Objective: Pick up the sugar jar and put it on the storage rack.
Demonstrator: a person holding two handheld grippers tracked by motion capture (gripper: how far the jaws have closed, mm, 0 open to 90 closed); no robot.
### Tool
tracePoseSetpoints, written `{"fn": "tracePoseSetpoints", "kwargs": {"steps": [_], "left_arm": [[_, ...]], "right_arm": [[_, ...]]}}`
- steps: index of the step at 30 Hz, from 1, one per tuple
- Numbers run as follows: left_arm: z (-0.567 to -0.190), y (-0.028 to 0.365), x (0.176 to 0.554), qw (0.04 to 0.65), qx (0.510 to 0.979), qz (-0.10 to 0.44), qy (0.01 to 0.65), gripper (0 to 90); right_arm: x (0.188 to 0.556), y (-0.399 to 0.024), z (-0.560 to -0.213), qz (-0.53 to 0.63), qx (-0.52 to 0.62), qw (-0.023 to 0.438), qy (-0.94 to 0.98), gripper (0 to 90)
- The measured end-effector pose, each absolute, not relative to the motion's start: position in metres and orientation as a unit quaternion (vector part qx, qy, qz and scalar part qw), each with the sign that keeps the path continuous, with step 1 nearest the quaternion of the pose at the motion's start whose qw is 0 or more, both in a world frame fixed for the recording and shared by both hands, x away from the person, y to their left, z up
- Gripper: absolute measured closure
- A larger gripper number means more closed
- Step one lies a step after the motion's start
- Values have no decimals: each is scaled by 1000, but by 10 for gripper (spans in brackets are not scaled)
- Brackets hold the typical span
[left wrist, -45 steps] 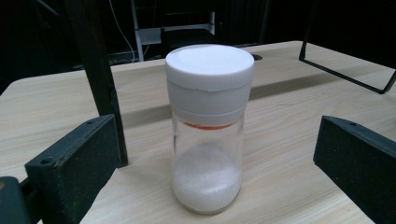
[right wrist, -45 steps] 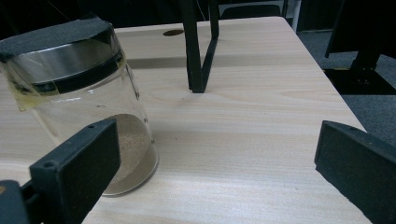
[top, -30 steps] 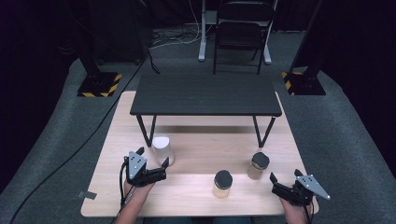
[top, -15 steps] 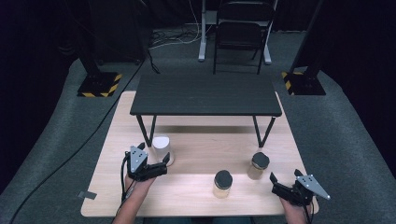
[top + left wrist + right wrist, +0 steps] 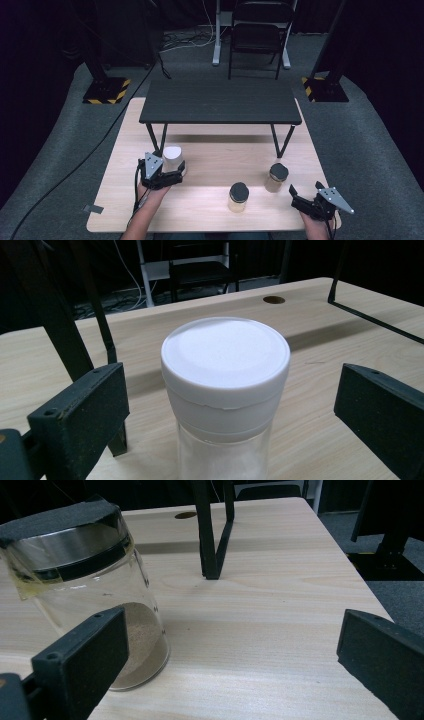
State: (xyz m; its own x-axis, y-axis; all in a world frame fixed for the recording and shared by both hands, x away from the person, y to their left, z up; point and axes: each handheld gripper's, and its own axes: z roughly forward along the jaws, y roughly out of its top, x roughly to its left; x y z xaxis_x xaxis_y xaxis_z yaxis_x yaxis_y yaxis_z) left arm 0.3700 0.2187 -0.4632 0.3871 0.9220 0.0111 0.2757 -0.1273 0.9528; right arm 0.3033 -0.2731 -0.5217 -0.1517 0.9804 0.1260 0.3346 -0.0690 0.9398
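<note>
White-lidded jar (image 5: 225, 390), near-left on tabletop (image 5: 210, 160): left tongs (image 5: 167, 175) gaping, straddling it untouched; close evenly on the glass below the lid, jar centred; right tongs (image 5: 300, 197) gaping, empty, near-right.

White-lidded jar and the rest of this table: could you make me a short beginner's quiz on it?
1. True or false: the left hand-held gripper has closed on the white-lidded jar.
2. How many jars have black lids?
3. Under which item does the wooden table continue: A. small black table, B. chair?

Key: 1. False, its jaws stand open on either side, apart from it. 2. Two. 3. A.
</note>
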Motion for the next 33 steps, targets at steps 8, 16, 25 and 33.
{"fn": "tracePoseSetpoints", "kwargs": {"steps": [8, 16, 25, 33], "left_arm": [[-465, 217, 375, 488, 677, 322, 446, 27], [-466, 215, 382, 484, 675, 319, 455, 71], [-459, 210, 386, 477, 676, 322, 461, 284], [-458, 211, 387, 477, 679, 314, 462, 332]], "right_arm": [[303, -272, -522, 474, 553, 341, 594, 0], [303, -273, -522, 475, 553, 341, 594, 0], [303, -273, -522, 478, 553, 337, 594, 0], [303, -273, -522, 478, 553, 336, 594, 0]]}}
